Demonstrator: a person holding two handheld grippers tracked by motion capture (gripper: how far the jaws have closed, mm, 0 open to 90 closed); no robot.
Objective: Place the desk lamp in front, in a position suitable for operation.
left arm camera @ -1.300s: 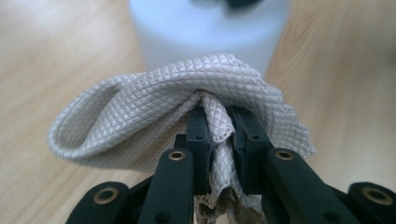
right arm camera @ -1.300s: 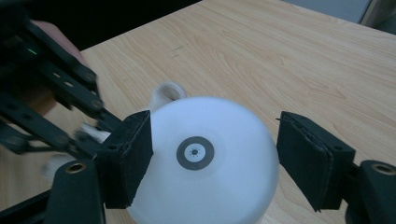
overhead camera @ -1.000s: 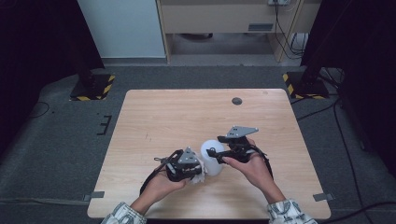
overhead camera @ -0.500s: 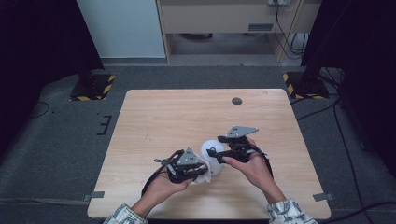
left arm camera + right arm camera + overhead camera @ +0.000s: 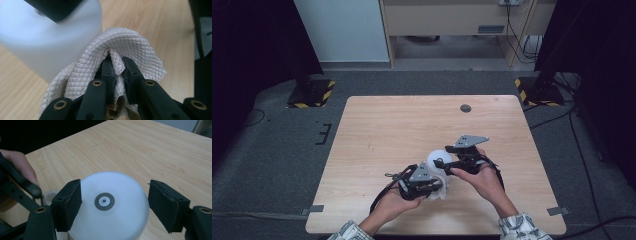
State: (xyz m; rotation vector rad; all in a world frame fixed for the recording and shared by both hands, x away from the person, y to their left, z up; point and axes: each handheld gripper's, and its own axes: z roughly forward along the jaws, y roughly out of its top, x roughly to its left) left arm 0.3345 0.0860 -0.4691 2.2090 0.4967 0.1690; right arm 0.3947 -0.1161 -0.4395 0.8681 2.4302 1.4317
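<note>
A white round container (image 5: 436,159) with a dark ring mark on its flat face (image 5: 104,201) is gripped between the pads of my right gripper (image 5: 113,197), one pad on each side. In the high view my right gripper (image 5: 443,163) holds it just above the table near the front. My left gripper (image 5: 117,62) is shut on a white quilted cloth (image 5: 130,42), which bulges over its fingertips and rests against the container's side (image 5: 50,42). From above, the cloth (image 5: 443,192) sits under and beside the container, with my left gripper (image 5: 432,186) behind it.
The wooden table (image 5: 412,125) stretches away beyond both hands. A small dark round disc (image 5: 465,108) lies near its far edge. A strap or cable (image 5: 382,197) trails from my left gripper toward the front edge.
My left hand has shifted a little to the right with the cloth, closer against the container. The right hand and the container have stayed put.
</note>
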